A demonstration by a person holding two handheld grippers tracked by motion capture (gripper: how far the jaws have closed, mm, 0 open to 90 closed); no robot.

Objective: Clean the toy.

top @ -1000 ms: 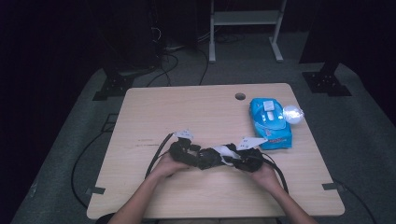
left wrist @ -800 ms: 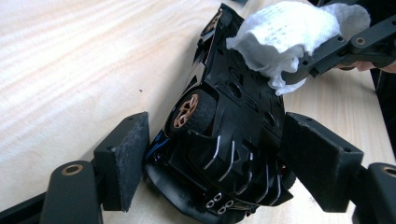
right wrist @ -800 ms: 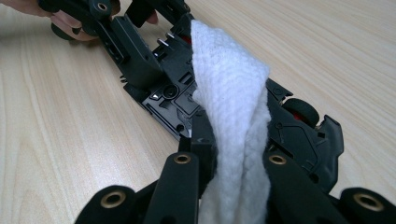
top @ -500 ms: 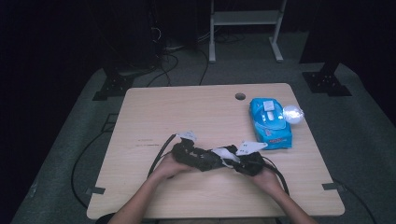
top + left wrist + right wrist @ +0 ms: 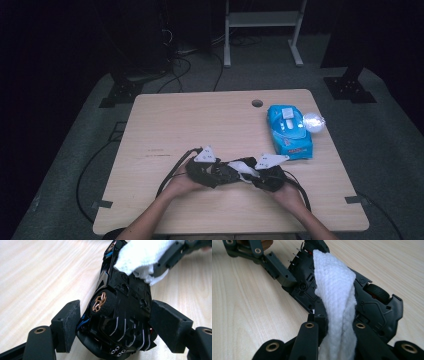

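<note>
Black toy car (image 5: 117,315) with gold wheels lay on its side near the front edge of the pale wooden table (image 5: 200,125), its dark underside showing. The left gripper (image 5: 212,169) held it, jaws pressed on both sides. The right gripper (image 5: 337,327) was clamped on a folded white cloth (image 5: 335,290), which touched the car's belly. Over the last second both grippers had hardly moved, only slid a little. So the wiping was probably partway done. A blue pack of wipes (image 5: 289,131) sat well apart.
</note>
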